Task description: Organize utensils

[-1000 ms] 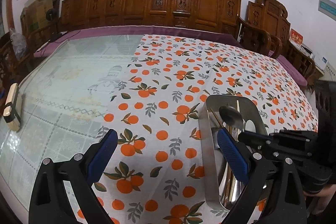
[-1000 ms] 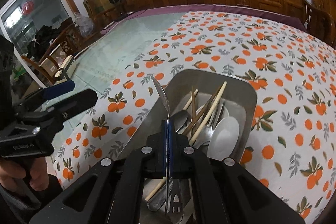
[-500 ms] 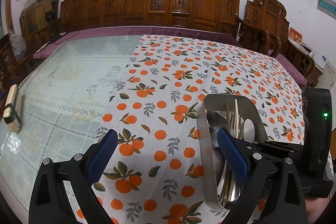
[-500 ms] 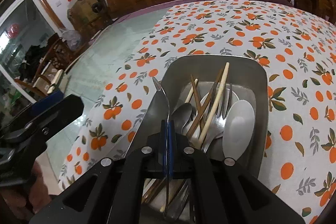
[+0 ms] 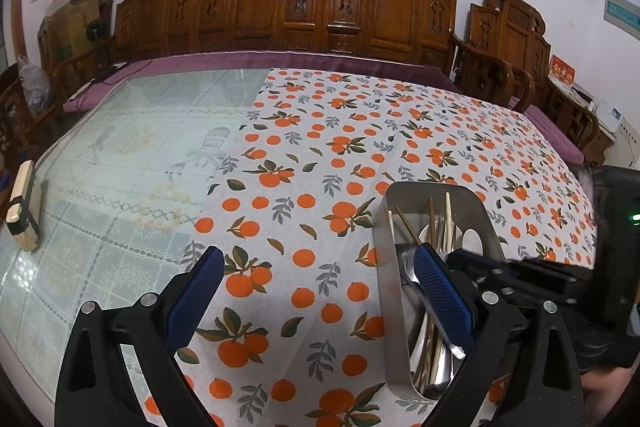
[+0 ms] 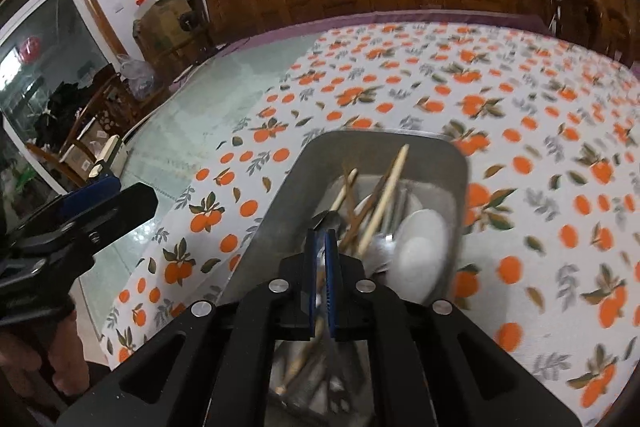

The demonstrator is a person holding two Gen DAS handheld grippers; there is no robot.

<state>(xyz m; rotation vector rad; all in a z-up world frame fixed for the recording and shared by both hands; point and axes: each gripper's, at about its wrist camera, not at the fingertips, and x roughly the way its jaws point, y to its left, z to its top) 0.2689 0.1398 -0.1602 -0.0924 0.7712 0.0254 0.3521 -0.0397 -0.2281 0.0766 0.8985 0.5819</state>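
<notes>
**Spoon lowered back toward the tray, right tool nearly closed**

A second before, your right tool [image 6: 320, 267] held a metal spoon upright, its bowl standing clear above the steel tray [image 6: 440, 147]. At this moment that tall bowl was gone from view: the tool had dipped down over the tray, and its blue pads stood almost together with only a thin slot between them. Something thin and dark showed in the slot, but blur hid whether it was gripped, so you could not tell if the spoon was held or already let go. The view had also swung, which suggests the hand was moving fast.

The utensils [image 6: 384, 203], chopsticks, metal spoons and a white ceramic spoon [image 6: 420, 251], lay heaped in the tray, so the sorting looked barely begun.

Your left tool [image 5: 316, 279] hung wide open and empty above the orange-print cloth [image 5: 320, 147], its right pad just beside the tray's left wall.

For room, the cloth to the left of the tray was bare, and beyond it lay the glass worktop [image 5: 120, 147], with a small wooden block [image 5: 24, 203] near its left edge. The near rim sat close under both tools, so lay-down space lay forward and left.
</notes>
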